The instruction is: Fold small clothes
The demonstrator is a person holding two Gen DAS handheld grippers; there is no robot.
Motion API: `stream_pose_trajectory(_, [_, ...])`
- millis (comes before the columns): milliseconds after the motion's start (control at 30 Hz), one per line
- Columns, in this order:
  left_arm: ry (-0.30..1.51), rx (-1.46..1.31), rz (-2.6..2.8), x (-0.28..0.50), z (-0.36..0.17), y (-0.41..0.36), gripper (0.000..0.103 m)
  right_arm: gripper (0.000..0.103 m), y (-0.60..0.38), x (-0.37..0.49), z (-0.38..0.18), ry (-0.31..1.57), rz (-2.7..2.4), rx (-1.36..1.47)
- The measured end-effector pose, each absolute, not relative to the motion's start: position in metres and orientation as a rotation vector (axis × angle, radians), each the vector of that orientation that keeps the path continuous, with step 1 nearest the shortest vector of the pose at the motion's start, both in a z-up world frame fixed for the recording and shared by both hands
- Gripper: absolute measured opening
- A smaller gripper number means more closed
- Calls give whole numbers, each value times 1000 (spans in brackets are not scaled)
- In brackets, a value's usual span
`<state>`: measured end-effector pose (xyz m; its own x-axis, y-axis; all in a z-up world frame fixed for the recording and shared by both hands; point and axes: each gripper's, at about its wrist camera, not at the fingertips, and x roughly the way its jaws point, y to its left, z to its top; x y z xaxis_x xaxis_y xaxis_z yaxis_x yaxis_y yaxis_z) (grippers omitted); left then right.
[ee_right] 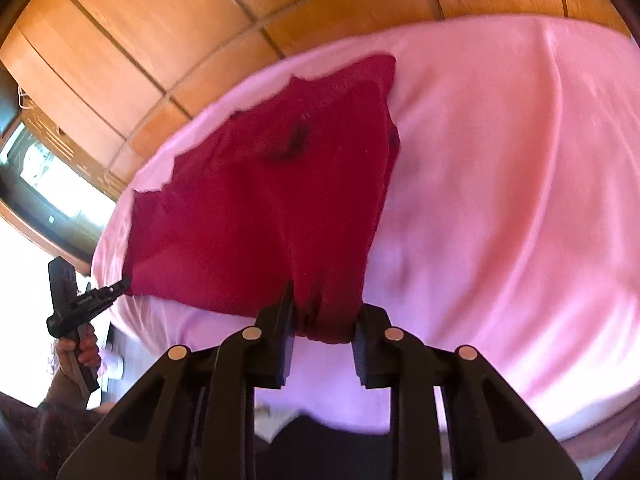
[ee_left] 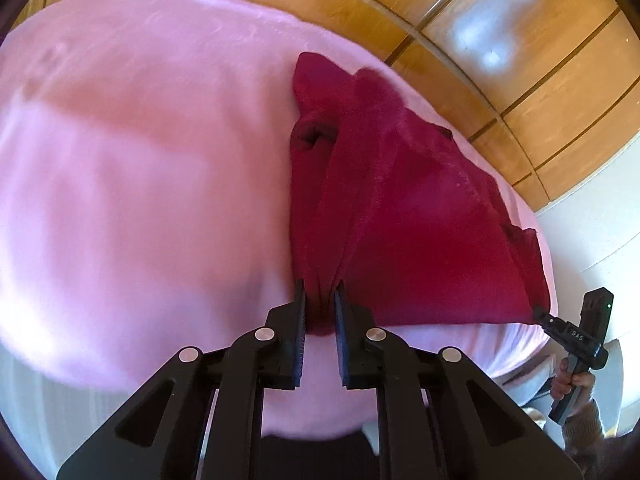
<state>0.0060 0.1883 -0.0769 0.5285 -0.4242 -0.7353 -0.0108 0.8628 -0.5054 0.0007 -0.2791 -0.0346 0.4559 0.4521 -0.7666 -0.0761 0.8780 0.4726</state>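
A dark red garment (ee_left: 400, 200) lies spread on a pink bed cover (ee_left: 140, 160), stretched towards its near edge. My left gripper (ee_left: 319, 300) is shut on a bunched fold at the garment's near left corner. Seen from the left wrist, my right gripper (ee_left: 538, 314) pinches the near right corner. In the right wrist view the red garment (ee_right: 260, 200) runs from the pink bed cover (ee_right: 500, 180) down into my right gripper (ee_right: 324, 312), whose fingers press on a gathered fold. The left gripper (ee_right: 124, 282) bites the far corner at the left.
Wooden panelled doors (ee_left: 520, 60) stand right behind the bed, also wooden panels (ee_right: 140, 40) in the right wrist view. A bright window (ee_right: 40, 168) is at the left. A person's hand (ee_left: 568, 380) holds the right gripper's handle; another hand (ee_right: 84, 348) holds the left one.
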Motion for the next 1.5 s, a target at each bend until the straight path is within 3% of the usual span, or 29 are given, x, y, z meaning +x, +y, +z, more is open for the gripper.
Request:
stream_pose_trajectory(133, [996,-481,-269,-15,-72,187,12,25,-280,-5,-38,1074,331,406])
stream_pose_trajectory(200, [975,-441,-269,-13,-62,186,13,44,-283,3,-34,1060,314,408])
stream_pose_trajectory(267, [935,-419,-275,-8,-48,189,31,62,-287,12,-25,1015,278,400])
stream_pose_trajectory(300, [913,-413,-273,-5,-42,190,46,63,-288,15,-22,1003,267,393])
stream_pose_trajectory(333, [885,-416,-275,1,-36,192,52,63,-289,23,-19,984,259,387])
stream_pose_trajectory(500, [876,-399,-285,50,-35,186,52,63,-293,54,-15,933,218,370])
stream_pose_trajectory(567, [904,-410,-284,66,-45,186,52,60,-289,66,-17,930,209,362])
stream_pose_trajectory(600, [916,-421,-283,75,-49,185,44,57,-290,71,-19,935,209,356])
stream_pose_trajectory(633, [927,-426,-299,81,-53,183,23,56,-286,78,-22,940,207,348])
stream_pose_trajectory(700, [932,-399,-297,85,-56,180,11,35,-281,88,-26,952,199,339])
stream_pose_trajectory(767, [908,-388,-290,81,-53,179,7,12,-280,87,-23,954,204,312])
stream_pose_trajectory(1100, [738,-368,-307,49,2,189,6,9,-275,66,57,771,326,284])
stream_pose_trajectory(1500, [687,-283,-184,180,20,177,6,7,-283,213,38,743,189,356])
